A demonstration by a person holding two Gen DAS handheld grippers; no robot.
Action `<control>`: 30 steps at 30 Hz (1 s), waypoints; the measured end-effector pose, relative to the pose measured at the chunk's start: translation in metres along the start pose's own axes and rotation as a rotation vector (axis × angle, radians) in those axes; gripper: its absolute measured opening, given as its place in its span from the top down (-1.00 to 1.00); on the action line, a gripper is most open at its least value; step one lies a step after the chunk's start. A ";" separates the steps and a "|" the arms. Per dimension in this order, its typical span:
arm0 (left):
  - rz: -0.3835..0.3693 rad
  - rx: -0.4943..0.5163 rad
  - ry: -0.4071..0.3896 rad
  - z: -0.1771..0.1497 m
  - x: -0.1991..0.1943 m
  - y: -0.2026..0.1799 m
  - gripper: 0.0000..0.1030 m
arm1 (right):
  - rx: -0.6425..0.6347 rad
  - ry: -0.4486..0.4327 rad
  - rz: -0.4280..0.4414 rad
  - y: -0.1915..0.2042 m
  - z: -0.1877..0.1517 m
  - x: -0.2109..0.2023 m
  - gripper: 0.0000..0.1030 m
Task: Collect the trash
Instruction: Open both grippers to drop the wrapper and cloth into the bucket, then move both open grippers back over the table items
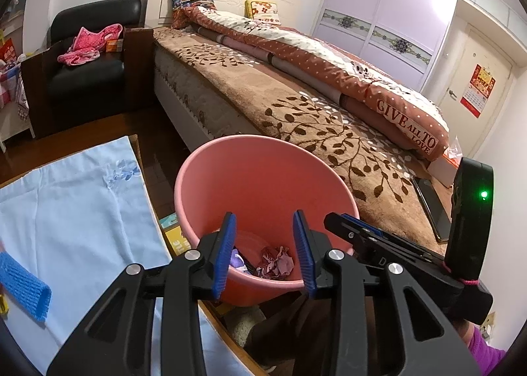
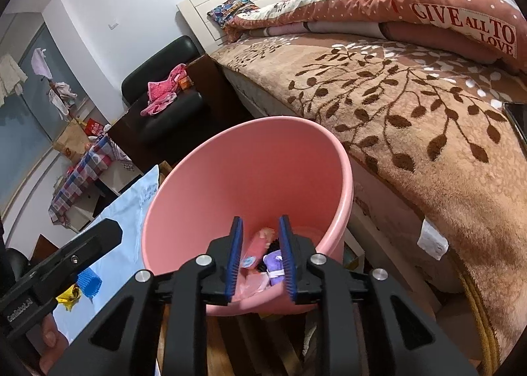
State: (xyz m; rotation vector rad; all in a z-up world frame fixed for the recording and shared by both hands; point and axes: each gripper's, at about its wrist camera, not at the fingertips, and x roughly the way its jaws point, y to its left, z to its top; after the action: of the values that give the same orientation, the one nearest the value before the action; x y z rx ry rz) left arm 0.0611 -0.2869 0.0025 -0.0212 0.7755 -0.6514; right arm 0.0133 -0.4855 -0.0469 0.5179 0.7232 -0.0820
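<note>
Left gripper (image 1: 265,252) and right gripper (image 2: 260,259) gape empty over the pink plastic bin (image 1: 263,158); crumpled paper wad (image 1: 280,264) inside: light, soft, pinch mid-bulk.

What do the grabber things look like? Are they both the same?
Yes, both match. The left hand-held gripper and right hand-held gripper have chunky black plastic frames, silver round bolts and ridged blue pads. One body shows a green light and pink string. A purple sleeve peeks out.

Both wrist cameras look steeply down, close over the pink bin (image 1: 263,178) (bed (image 2: 411,105) behind), sharing it.
</note>
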 end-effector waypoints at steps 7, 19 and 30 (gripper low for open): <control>0.023 -0.022 0.005 -0.004 -0.006 0.009 0.29 | -0.029 0.003 0.021 0.012 -0.002 -0.004 0.44; 0.099 -0.078 -0.013 -0.015 -0.032 0.041 0.30 | -0.110 0.017 0.075 0.043 -0.010 -0.007 0.39; 0.215 -0.128 -0.076 -0.027 -0.073 0.083 0.30 | -0.226 0.048 0.142 0.091 -0.024 -0.005 0.39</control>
State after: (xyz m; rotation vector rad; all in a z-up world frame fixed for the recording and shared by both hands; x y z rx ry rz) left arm 0.0492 -0.1737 0.0091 -0.0781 0.7338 -0.3942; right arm 0.0169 -0.3951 -0.0204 0.3540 0.7300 0.1437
